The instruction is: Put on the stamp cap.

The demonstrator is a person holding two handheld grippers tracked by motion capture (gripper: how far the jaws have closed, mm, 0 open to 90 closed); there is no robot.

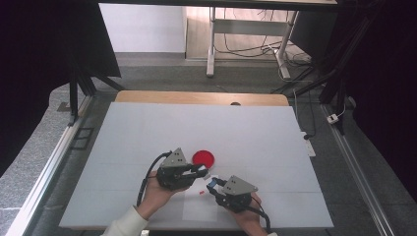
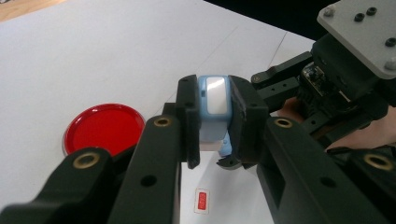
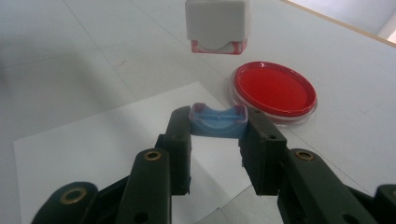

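Left gripper [image 2: 212, 126] clamps pale blue case with shiny white face [image 2: 213, 109], frame centre. Right gripper [image 3: 217, 140] clamps blue cap [image 3: 218, 122], centre. Red dish [image 3: 274, 91] just beside, right. Table [image 1: 147, 128] bare toward upper left, far edge well apart.

The little red mark [image 2: 201, 200] on the paper sheet [image 1: 199, 209] is too small to read (the left gripper [image 2: 212, 126] hides the sheet's left part).

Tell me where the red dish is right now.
The red dish lies on the white table just beyond the left gripper, near centre in the high view.
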